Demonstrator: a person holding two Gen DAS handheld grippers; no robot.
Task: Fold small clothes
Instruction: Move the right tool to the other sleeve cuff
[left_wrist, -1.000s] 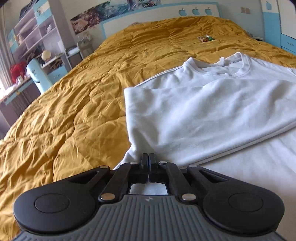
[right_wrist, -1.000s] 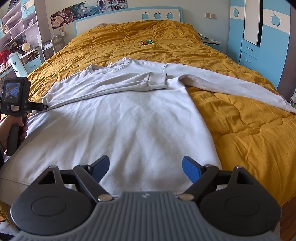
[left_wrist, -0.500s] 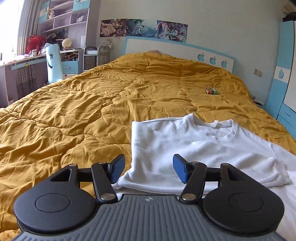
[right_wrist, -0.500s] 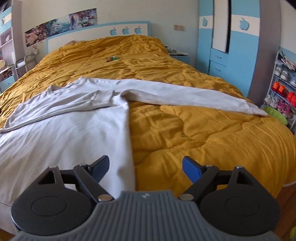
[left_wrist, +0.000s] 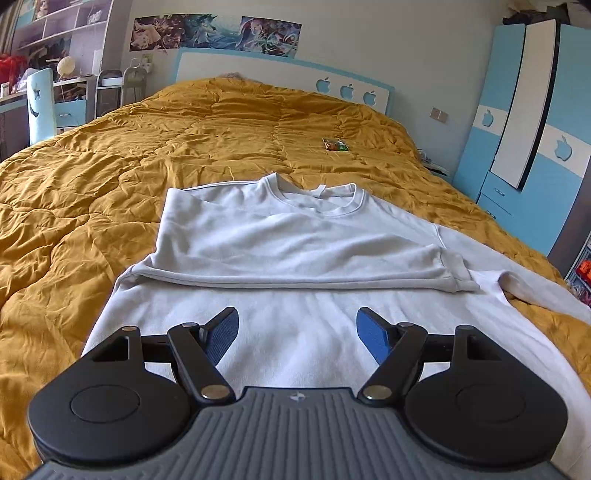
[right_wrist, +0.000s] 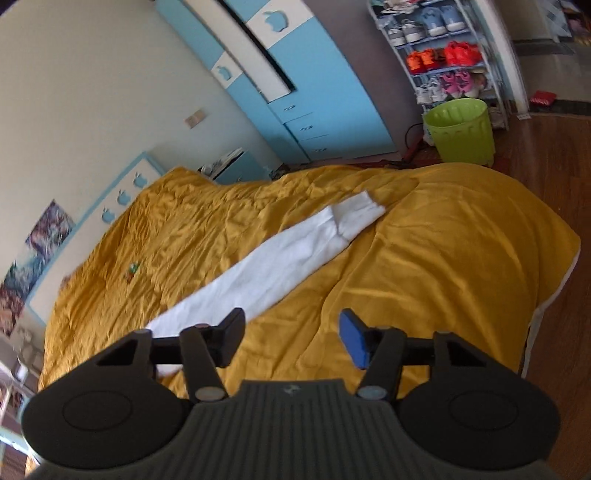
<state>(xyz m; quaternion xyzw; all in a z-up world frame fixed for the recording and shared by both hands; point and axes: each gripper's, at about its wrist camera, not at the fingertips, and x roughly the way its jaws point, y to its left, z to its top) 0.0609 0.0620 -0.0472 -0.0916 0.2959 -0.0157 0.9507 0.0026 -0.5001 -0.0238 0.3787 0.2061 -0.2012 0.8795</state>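
Sweatshirt (left_wrist: 295, 251) is lying flat, front up, on the yellow quilt (left_wrist: 110, 184), neck toward the headboard. One sleeve (left_wrist: 314, 273) is already folded across the chest, cuff ending near the far armpit, which is probably why the left gripper (left_wrist: 297, 332) hangs over the lower body with its jaws opening wide and nothing in them. It looks done with that side.

The other sleeve (right_wrist: 280, 262) is stretched out straight across the quilt toward the bed's edge, so I'd guess it's next. The right gripper (right_wrist: 291, 339) is tilted over the quilt just beside that sleeve, jaws closing but only bare quilt between them, no cloth caught yet.
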